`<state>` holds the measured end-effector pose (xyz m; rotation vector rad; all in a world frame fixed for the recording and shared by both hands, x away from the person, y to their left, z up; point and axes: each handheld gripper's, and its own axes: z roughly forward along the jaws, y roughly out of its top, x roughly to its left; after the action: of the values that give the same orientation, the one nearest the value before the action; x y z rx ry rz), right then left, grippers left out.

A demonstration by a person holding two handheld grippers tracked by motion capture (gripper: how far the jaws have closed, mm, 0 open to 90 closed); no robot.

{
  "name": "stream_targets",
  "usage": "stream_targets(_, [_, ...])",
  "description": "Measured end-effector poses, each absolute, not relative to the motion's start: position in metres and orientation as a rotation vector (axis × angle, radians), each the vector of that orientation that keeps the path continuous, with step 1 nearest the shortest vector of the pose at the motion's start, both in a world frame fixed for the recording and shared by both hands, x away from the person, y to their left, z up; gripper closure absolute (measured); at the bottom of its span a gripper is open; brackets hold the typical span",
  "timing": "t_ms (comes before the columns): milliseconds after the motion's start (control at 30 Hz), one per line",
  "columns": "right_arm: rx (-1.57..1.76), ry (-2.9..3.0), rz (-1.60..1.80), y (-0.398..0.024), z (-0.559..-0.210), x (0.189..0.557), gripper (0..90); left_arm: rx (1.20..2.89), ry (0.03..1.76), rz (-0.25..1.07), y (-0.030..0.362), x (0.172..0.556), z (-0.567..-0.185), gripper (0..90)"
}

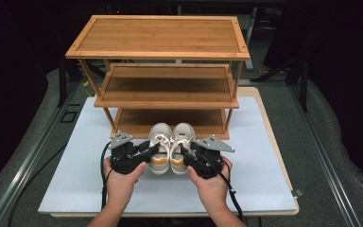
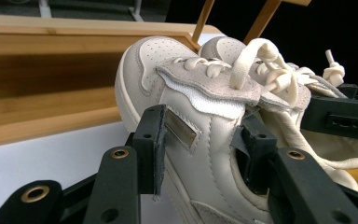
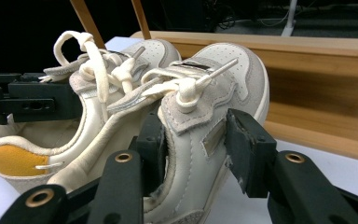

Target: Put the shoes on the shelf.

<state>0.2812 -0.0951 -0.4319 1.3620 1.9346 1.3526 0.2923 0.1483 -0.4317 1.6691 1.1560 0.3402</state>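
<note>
A pair of cream sneakers with yellow heel linings stands side by side, toes toward the rack. My left gripper (image 1: 153, 149) is shut on the outer side wall of the left sneaker (image 1: 159, 146). In the left gripper view, this gripper (image 2: 203, 140) has one jaw outside the left sneaker (image 2: 168, 70) and one inside its opening. My right gripper (image 1: 186, 152) is shut the same way on the right sneaker (image 1: 183, 142). The right gripper view shows that gripper (image 3: 198, 144) astride the wall of the right sneaker (image 3: 228, 65). I cannot tell whether the soles touch the mat.
A three-shelf wooden rack (image 1: 158, 35) stands just behind the sneakers, its bottom shelf (image 1: 137, 120) level with their toes. A white mat (image 1: 255, 156) covers the table, with free room on both sides. Beyond the table's edges it is dark.
</note>
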Motion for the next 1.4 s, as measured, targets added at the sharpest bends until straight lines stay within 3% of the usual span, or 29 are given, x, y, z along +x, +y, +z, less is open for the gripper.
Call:
stream_targets(667, [1.311,1.911,1.377,-0.089,-0.399,0.281,59.2,1.654,1.126,0.372,0.154,0.293,-0.397,58.6])
stream_targets(1400, [1.292,1.909,1.342,-0.089,-0.361,0.315,59.2,1.64,1.124,0.368,0.153,0.326,-0.366,58.6])
